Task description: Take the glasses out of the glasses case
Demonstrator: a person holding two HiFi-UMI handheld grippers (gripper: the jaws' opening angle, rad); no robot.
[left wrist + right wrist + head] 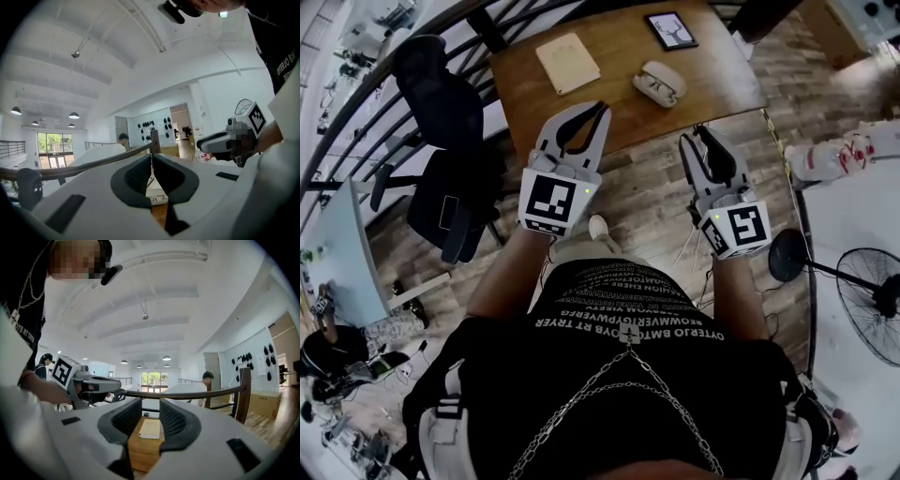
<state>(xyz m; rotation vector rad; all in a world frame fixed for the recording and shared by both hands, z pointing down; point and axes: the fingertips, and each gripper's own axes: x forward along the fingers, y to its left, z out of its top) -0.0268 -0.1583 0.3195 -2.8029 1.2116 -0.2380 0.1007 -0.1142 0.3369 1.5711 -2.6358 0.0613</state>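
Note:
A pale oval glasses case (659, 82) lies on the wooden table (722, 75), right of its middle. Dark-rimmed glasses (657, 90) seem to rest in it; whether the lid is open is too small to tell. Both grippers hang in the air in front of the table's near edge, apart from the case. My left gripper (598, 111) (152, 159) is shut on nothing, its pads meeting at the tips. My right gripper (694, 136) (150, 404) is open with a narrow empty gap. Neither gripper view shows the case.
A beige notebook (567, 61) (150, 428) lies at the table's left, and a dark picture frame (671, 30) at the back. A black office chair (441, 159) stands left of the table, a floor fan (872, 300) at the right. A railing runs behind the table.

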